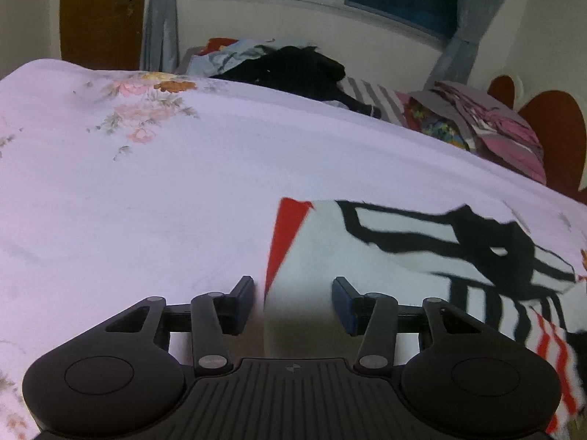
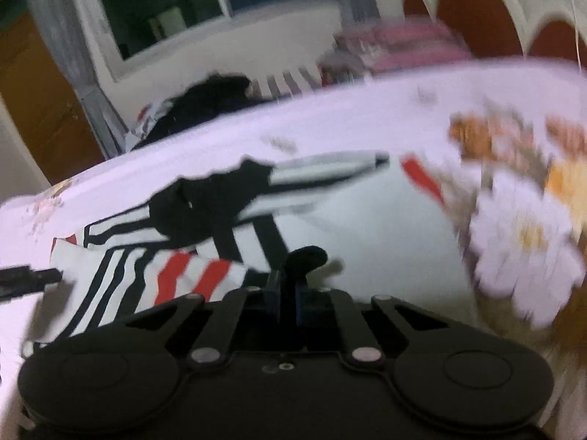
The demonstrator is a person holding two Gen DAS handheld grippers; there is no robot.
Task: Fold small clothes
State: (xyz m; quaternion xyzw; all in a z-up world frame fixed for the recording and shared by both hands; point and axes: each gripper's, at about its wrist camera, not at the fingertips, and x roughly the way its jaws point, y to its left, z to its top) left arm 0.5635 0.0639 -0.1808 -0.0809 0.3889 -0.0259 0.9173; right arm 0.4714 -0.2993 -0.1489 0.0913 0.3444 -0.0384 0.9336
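**Striped cotton half gathered, fold barely begun**

White, black and red, the small garment (image 1: 422, 253) lies rumpled on the floral bedsheet (image 1: 146, 201), on the near side of the clothes pile (image 1: 293, 66). The left gripper (image 1: 293, 302) stands half-wide, its pads clear of the cloth edge between them. The right gripper (image 2: 290, 286) is pinched closed on a dark garment tab. Flattening and every fold seemingly remain.
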